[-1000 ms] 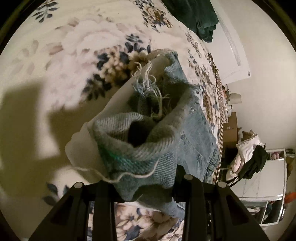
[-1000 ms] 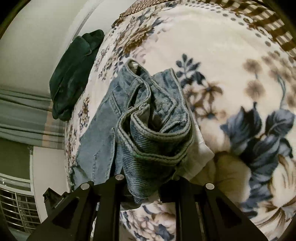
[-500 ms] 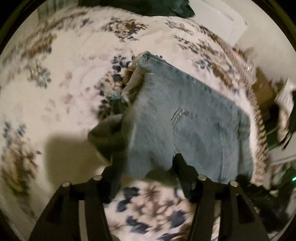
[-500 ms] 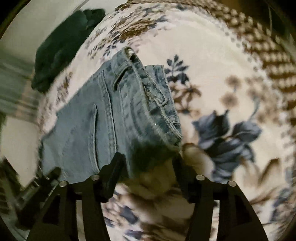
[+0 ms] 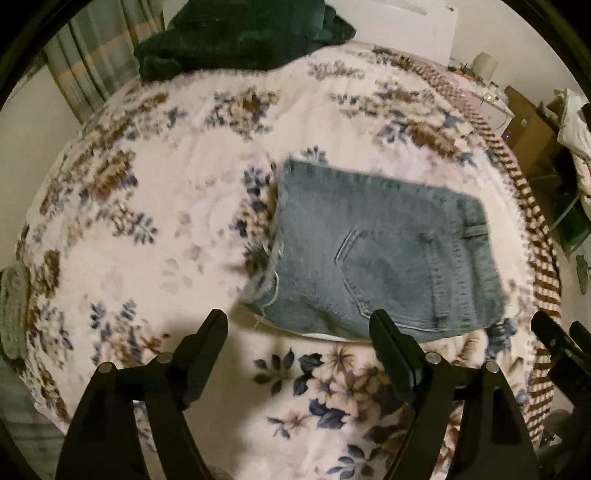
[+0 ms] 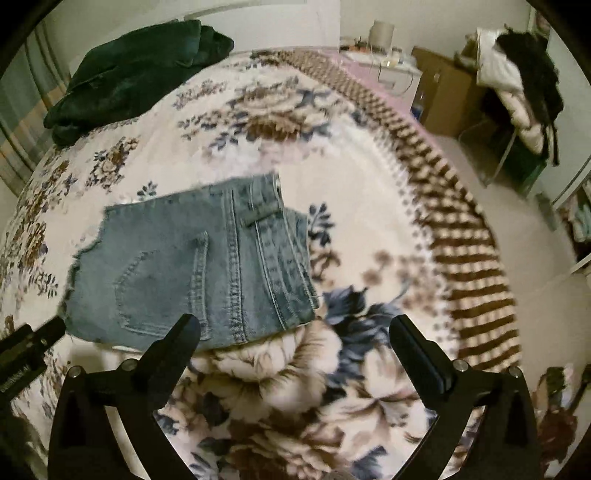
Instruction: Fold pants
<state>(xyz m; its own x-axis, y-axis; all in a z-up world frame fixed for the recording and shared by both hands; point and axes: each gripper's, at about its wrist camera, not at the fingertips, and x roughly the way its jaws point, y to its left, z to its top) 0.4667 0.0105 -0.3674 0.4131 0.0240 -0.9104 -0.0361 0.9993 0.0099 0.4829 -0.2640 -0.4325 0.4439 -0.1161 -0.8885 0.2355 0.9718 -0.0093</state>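
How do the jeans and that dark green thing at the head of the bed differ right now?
The jeans are light blue denim, folded flat into a neat rectangle mid-bed; the green cloth is dark, plush and lies in a rumpled heap at the far edge. Both rest on the floral blanket, untouched by either gripper.

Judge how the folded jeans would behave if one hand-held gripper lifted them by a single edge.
The folded jeans would probably droop and unfold, since they are loose stacked denim layers. Thick seams and the waistband suggest some weight for their size. The frayed hem and the plush floral blanket suggest dragging, not sliding, if pushed.
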